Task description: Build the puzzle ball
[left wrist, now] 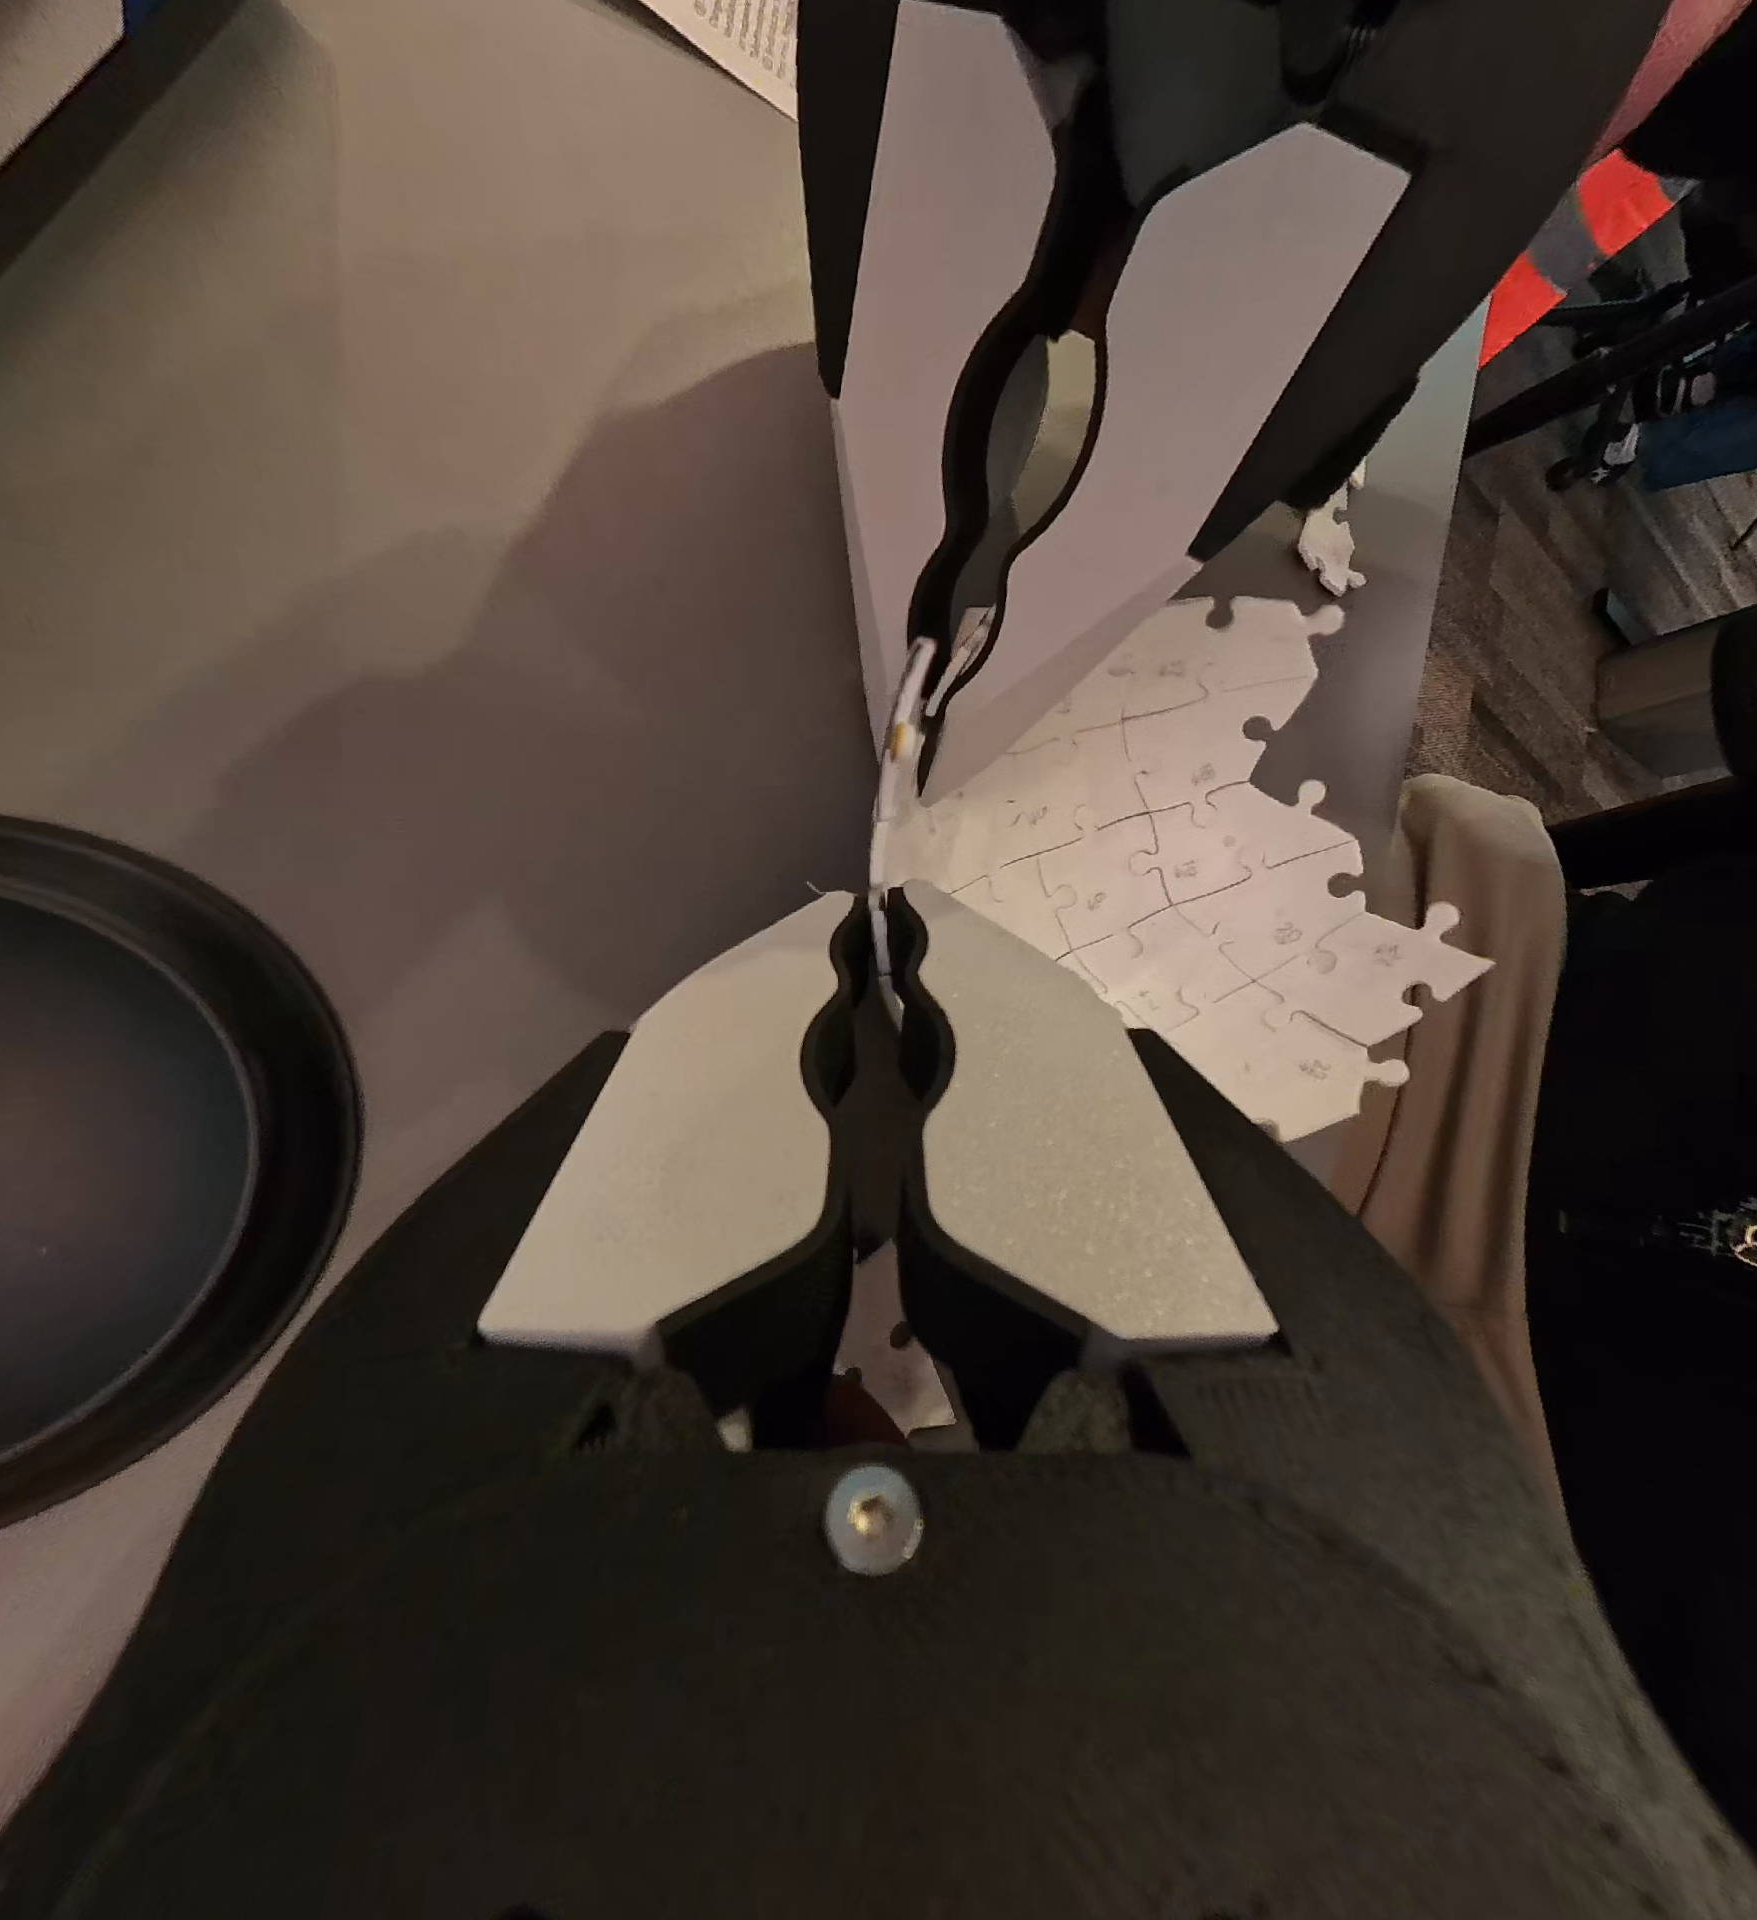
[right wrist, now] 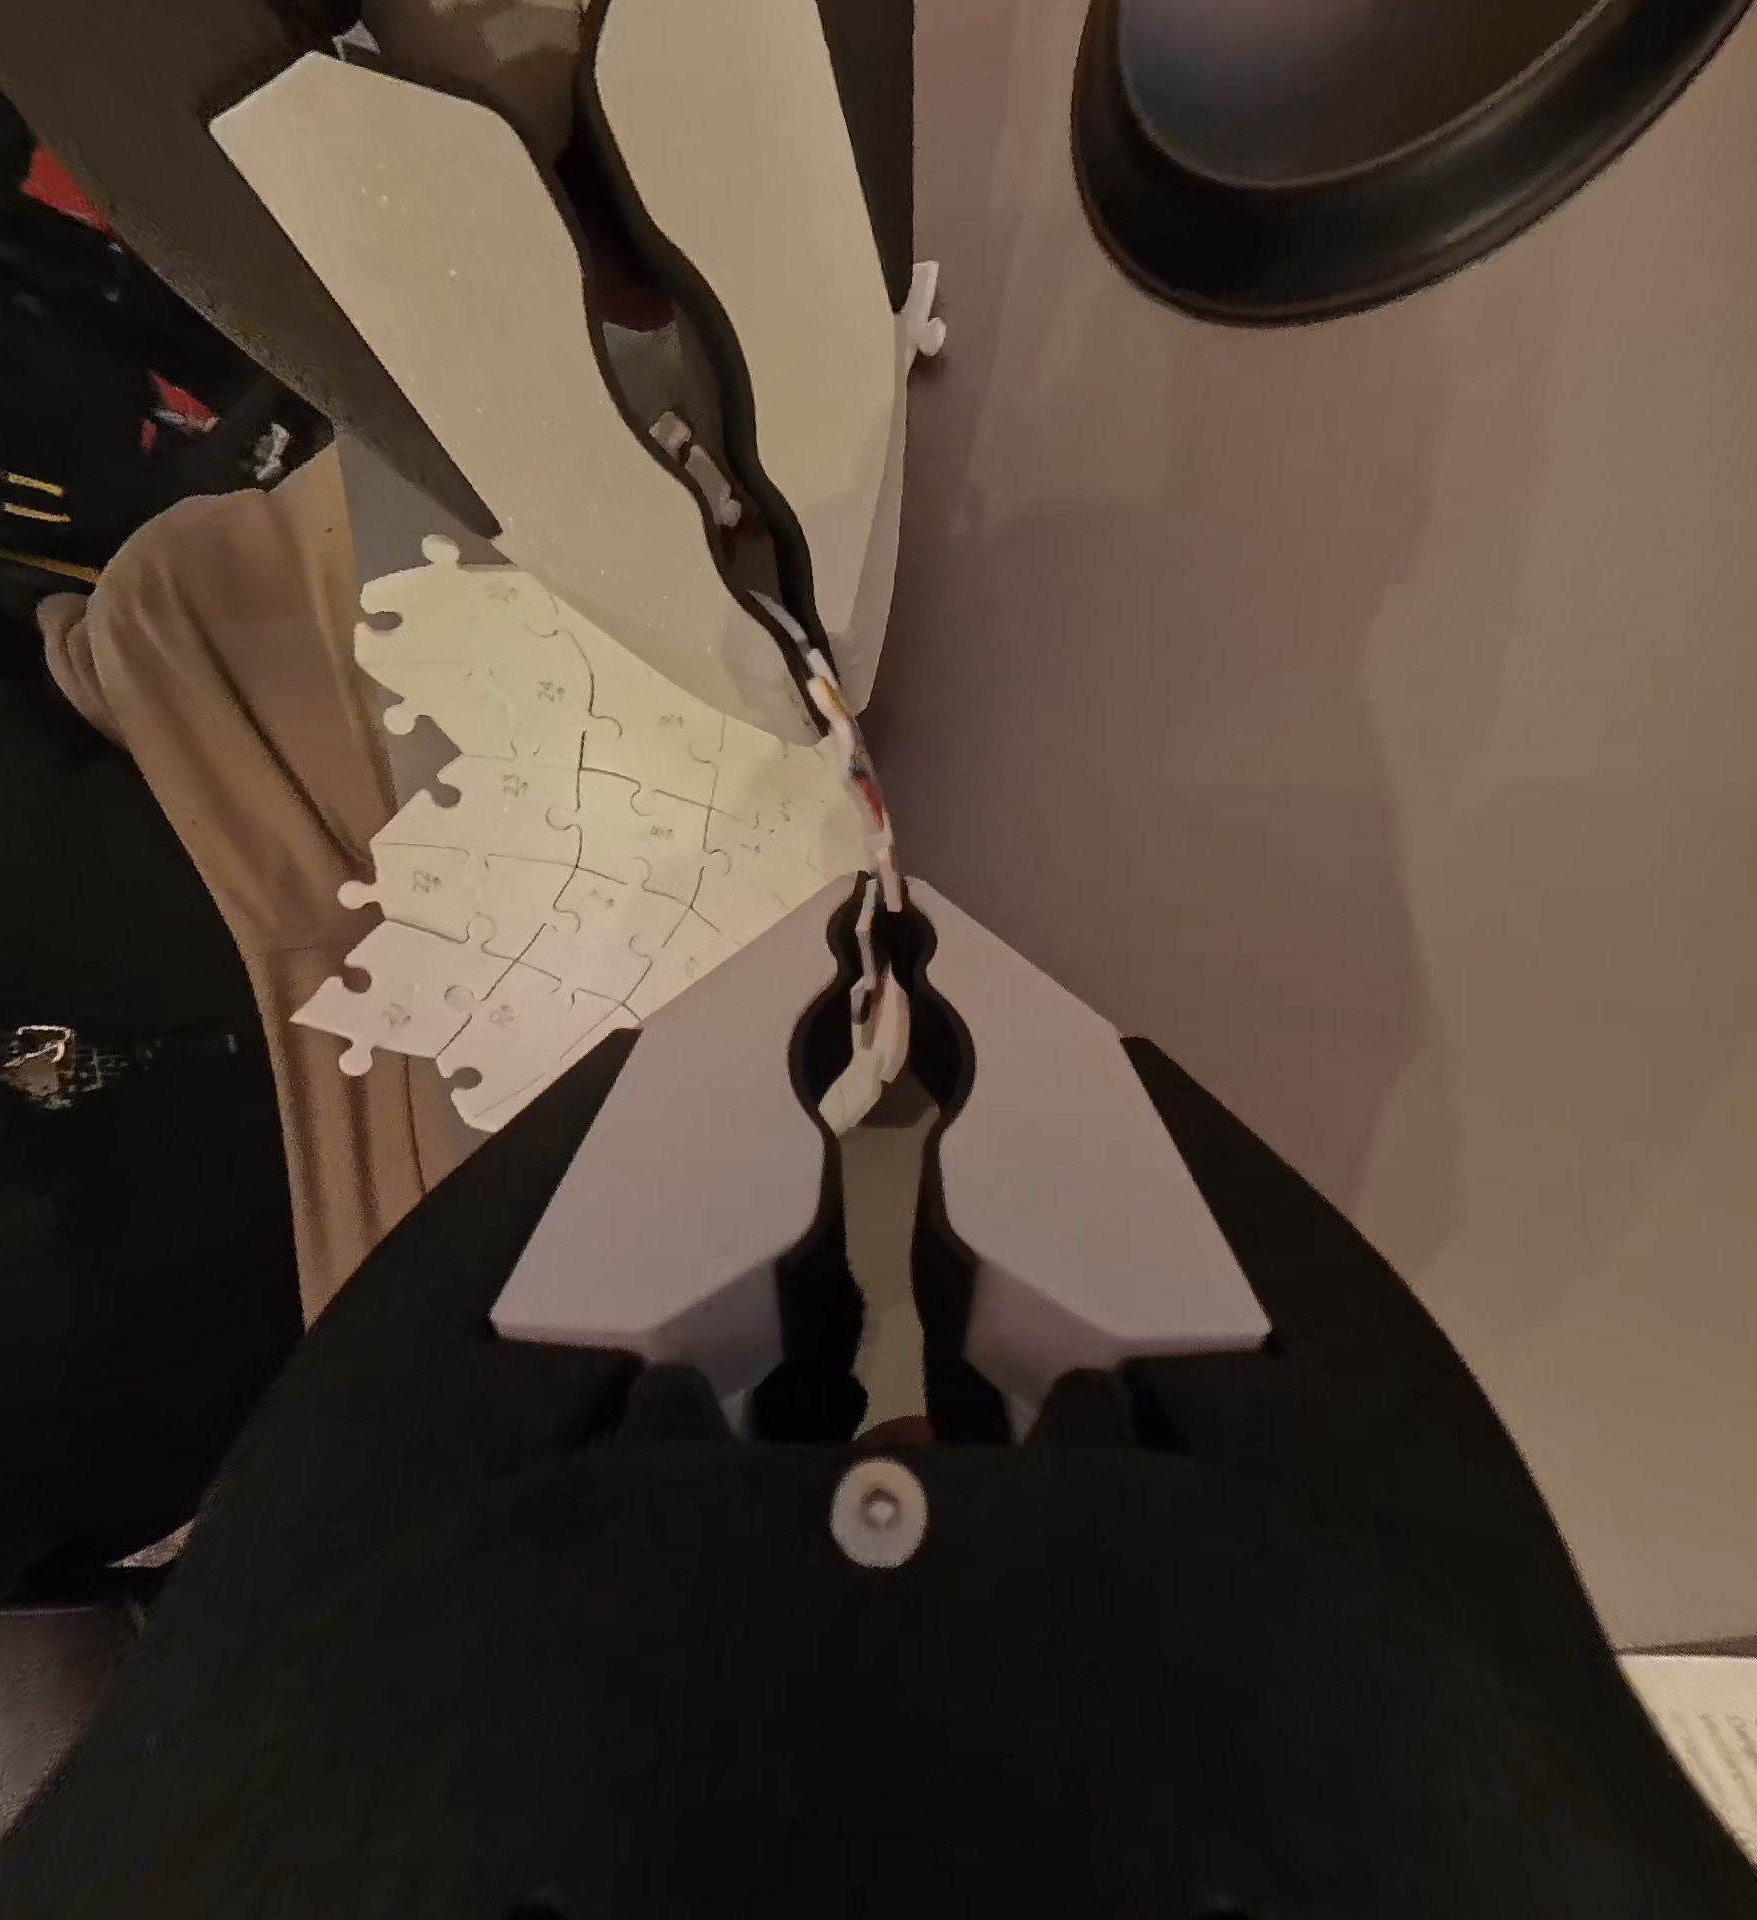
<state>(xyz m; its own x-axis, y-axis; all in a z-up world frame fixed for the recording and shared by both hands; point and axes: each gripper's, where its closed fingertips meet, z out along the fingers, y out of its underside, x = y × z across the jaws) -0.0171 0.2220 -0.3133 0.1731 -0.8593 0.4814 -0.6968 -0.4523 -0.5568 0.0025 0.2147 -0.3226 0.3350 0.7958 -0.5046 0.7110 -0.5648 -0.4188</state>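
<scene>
White puzzle shell [left wrist: 1196,862] edge pinched between both grippers' closed fingers [left wrist: 1009,1039].

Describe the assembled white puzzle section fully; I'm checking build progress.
The curved white sheet of interlocked puzzle pieces looks like thin plastic or card, its pale inner face marked with small printing, its free edge jagged with tabs. It stands edge-on above the grey table, clamped between the left gripper and right gripper.
</scene>
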